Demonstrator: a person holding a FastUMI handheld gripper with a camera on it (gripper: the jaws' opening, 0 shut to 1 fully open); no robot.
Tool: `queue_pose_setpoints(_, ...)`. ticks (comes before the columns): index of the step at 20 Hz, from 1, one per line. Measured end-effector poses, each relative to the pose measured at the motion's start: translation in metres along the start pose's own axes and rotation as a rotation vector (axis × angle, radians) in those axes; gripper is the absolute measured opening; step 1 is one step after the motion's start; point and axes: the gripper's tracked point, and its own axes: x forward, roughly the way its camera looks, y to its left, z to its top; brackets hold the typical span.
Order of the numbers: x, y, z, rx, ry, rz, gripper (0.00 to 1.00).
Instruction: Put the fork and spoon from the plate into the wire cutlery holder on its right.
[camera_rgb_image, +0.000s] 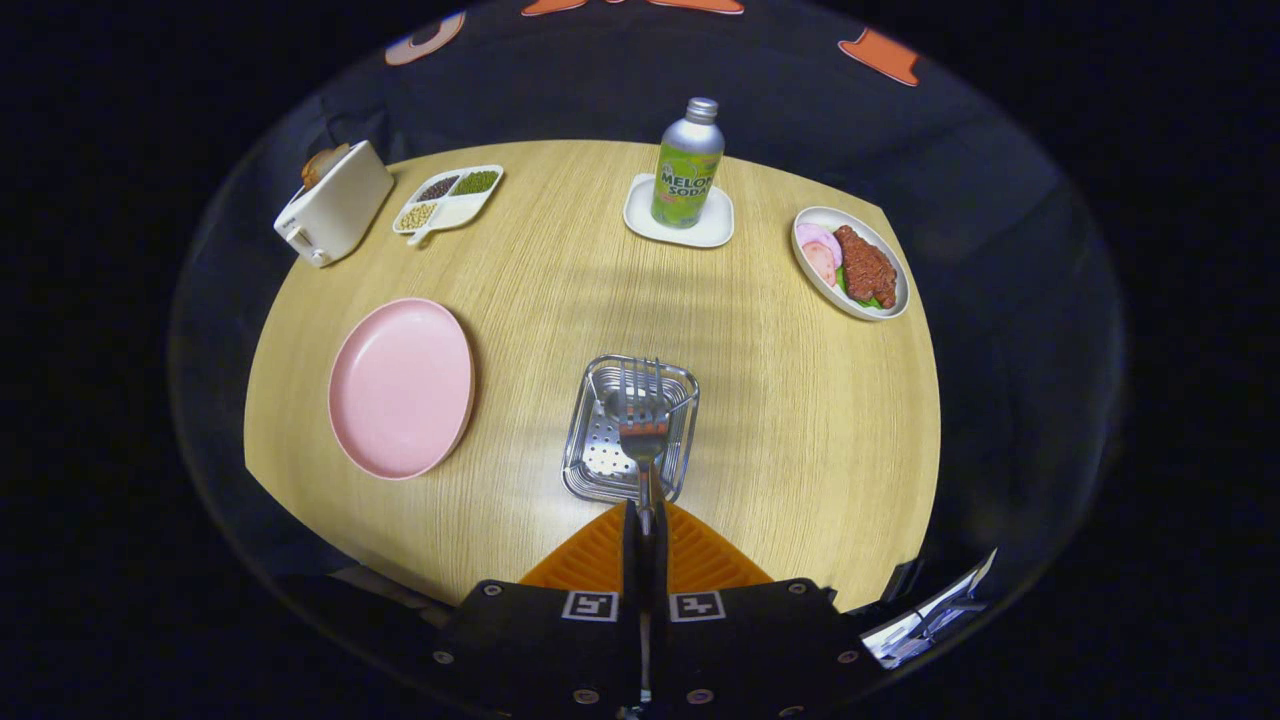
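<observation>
The gripper has its fingers pressed close together on the handle of a fork, holding it above the wire holder with the tines pointing away over the basket. A spoon already sits inside the holder. The pink plate lies bare to the left of the holder on the wooden table. Beyond the holder stands a soda bottle on a white coaster.

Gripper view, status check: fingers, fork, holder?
Gripper shut on fork, tines ahead over holder. Pink plate bare, left of holder. Nothing blocking.
</observation>
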Motion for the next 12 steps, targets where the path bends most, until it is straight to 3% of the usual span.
queue_pose_setpoints(7, 0.003, -0.001, -0.007, -0.062, 0.217, 0.075, 0.04)
queue_pose_setpoints(12, 0.015, 0.004, -0.004, -0.096, 0.295, 0.092, 0.05)
